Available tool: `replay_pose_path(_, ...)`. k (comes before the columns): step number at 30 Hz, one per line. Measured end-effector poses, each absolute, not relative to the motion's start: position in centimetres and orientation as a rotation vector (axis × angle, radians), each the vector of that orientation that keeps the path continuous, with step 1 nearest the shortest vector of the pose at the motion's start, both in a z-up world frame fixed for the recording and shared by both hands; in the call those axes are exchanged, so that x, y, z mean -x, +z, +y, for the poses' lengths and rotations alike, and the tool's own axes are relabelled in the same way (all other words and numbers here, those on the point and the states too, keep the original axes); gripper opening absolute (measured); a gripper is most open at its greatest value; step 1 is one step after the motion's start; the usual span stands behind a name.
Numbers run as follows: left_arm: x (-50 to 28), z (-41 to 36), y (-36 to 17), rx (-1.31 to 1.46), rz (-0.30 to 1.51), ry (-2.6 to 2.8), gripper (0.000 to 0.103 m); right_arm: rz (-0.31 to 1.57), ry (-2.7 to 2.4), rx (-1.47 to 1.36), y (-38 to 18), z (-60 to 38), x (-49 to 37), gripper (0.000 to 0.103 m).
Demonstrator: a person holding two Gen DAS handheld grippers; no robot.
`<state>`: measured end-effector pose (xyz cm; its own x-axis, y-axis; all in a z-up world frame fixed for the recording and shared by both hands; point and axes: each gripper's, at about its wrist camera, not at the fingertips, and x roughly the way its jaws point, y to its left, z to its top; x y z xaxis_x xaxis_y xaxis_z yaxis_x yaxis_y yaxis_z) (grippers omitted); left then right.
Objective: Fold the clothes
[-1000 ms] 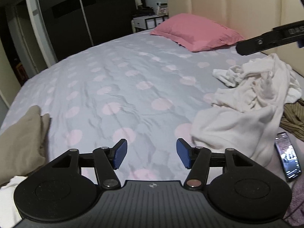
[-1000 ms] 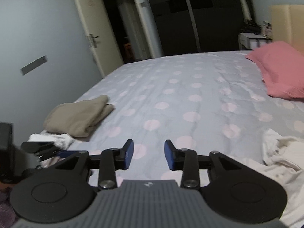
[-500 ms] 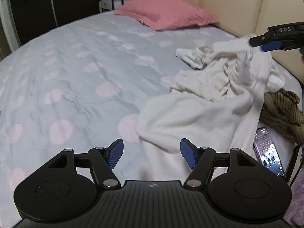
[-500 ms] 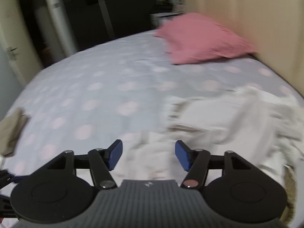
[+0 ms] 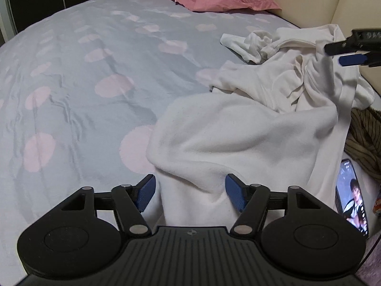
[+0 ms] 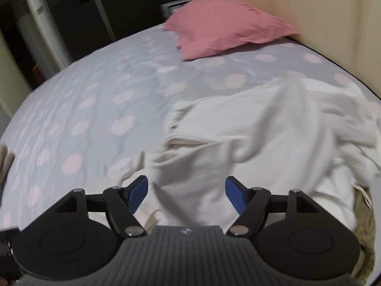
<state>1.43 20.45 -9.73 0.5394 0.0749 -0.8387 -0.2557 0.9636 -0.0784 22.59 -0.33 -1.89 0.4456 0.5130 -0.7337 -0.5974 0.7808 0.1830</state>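
Swung off bare bed (image 5: 95, 71) onto white garment (image 5: 238, 131) | left claw (image 5: 190, 194), right claw (image 6: 187, 194) wide, empty | soft, limp (probably fleece) – pinch near hem

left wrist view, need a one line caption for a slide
Open left gripper poised over a crumpled white garment on a polka-dot bed, phone alongside.
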Motion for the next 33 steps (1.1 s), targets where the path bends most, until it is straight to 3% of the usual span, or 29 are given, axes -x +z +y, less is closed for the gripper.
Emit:
replay_pose_path(1,-1.5,20.5,-9.7,0.213,0.982,0.187,0.048,0.857,0.691,0.149,-2.1,0.5,-22.4,0.07)
replay_pose_path(3,-1.7,20.4,-9.6,0.224,0.98,0.175,0.032,0.854,0.674,0.218,-2.6,1.5,-22.3,0.04)
replay_pose_path(4,-1.7,20.3,-9.5,0.218,0.977,0.171,0.027,0.864,0.667,0.237,-2.8,1.8,-22.4,0.012)
replay_pose_path(5,-1.7,20.1,-9.4,0.21,0.974,0.168,0.022,0.871,0.665,0.231,-2.8,1.7,-22.5,0.01)
replay_pose_path(6,-1.8,19.9,-9.3,0.194,0.971,0.171,0.016,0.875,0.663,0.215,-2.7,1.6,-22.5,0.009)
replay_pose_path(9,-1.8,19.5,-8.7,0.168,0.954,0.182,0.01,0.866,0.681,0.18,-1.8,1.3,-22.4,0.009)
replay_pose_path(21,0.6,21.2,-2.0,0.115,0.789,0.327,0.007,0.707,0.939,0.068,6.5,2.6,-16.8,0.008)
replay_pose_path(33,9.9,26.0,10.1,0.011,0.552,0.556,0.007,0.578,1.093,-0.043,13.4,5.5,-12.4,0.008)
